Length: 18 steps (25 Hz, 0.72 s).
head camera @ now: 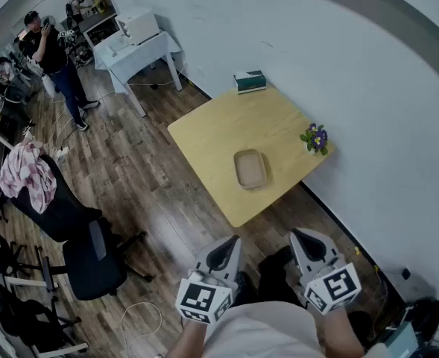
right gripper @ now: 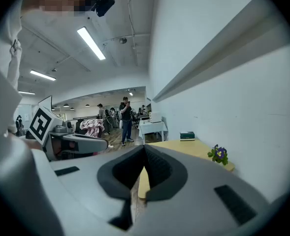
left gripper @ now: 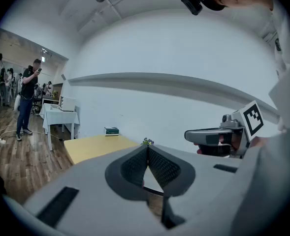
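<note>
Left gripper (head camera: 225, 250): held low over the wooden floor (head camera: 152, 162), short of the near corner of the table (head camera: 204, 136). In the left gripper view its jaws are seen closed tip to tip, with nothing between them.
Right gripper (head camera: 306, 243): held just beside the left one, at the same height and apart from it. In the right gripper view its jaws are pressed together, and nothing is held.
Tray (head camera: 250, 168): a shallow tan tray, laid flat on the table towards its near edge and well apart from both grippers. Nothing can be made out in it.
Flower pot (head camera: 315, 138): a small plant with purple flowers, set upright at the table's right corner, near the wall.
Green box (head camera: 250, 81): laid at the far corner of the table, against the wall.
Office chair (head camera: 92, 252): black, placed on the floor to the left of the grippers.
Person (head camera: 55, 58): seen standing far off, near a white side table (head camera: 141, 51).
</note>
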{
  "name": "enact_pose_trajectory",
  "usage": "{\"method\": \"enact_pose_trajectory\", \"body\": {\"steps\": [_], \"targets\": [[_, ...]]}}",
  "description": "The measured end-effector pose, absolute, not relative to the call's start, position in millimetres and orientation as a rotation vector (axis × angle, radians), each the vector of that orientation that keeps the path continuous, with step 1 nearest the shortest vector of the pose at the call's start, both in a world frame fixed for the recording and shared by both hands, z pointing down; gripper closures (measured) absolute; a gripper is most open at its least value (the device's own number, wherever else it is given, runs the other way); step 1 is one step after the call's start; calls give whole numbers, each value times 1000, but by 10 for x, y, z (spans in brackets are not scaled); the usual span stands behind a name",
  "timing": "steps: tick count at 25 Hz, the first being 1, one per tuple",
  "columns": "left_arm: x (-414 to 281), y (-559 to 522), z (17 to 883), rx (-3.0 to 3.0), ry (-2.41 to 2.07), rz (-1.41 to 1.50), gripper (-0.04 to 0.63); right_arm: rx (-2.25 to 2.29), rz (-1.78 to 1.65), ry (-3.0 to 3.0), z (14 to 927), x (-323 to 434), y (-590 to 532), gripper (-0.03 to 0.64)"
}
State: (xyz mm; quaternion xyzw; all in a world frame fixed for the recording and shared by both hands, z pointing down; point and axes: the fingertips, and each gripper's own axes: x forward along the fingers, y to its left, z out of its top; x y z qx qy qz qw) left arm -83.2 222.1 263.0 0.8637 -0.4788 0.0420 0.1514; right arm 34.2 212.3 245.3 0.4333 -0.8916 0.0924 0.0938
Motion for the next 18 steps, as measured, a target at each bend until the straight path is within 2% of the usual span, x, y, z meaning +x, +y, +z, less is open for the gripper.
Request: {"method": "enact_pose_trajectory", "body": {"steps": [18], "targets": [[-869, 2413, 2693, 2494, -1340, 121, 591, 1202, 275, -2688, 2508, 63, 2282, 612]]}}
